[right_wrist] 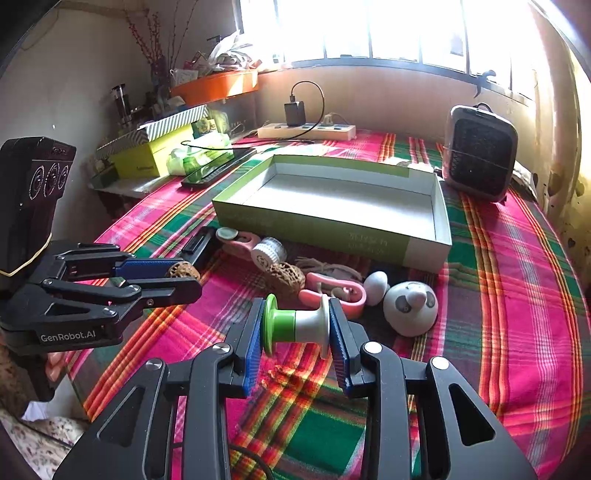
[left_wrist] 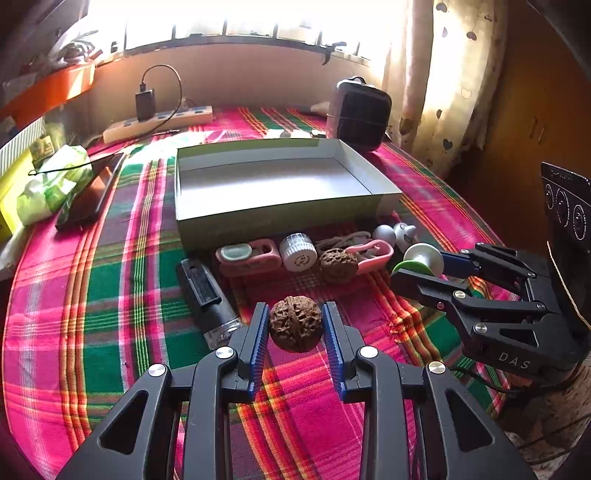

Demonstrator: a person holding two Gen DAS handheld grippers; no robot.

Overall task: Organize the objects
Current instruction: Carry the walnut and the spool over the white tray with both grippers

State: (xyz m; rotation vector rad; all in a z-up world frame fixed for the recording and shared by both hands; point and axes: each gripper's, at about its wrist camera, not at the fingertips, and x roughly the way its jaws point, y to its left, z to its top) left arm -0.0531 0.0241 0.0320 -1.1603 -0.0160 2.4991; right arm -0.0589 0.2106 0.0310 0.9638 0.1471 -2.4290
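Blown-out window (left_wrist: 240,18) backlight, dim foreground, fisheye-bent dark edges.

Matte black linkage on the left tool (left_wrist: 295,321), silver screws at the joints, ribbed blue pads (left_wrist: 259,343). Same build on the right tool (right_wrist: 295,328). White lettering: "GenRobot.AI" on one body, "DAS" on the other. Black housing behind, yellow band.

Two walnuts (left_wrist: 294,324) (left_wrist: 338,265), one box (left_wrist: 280,218).
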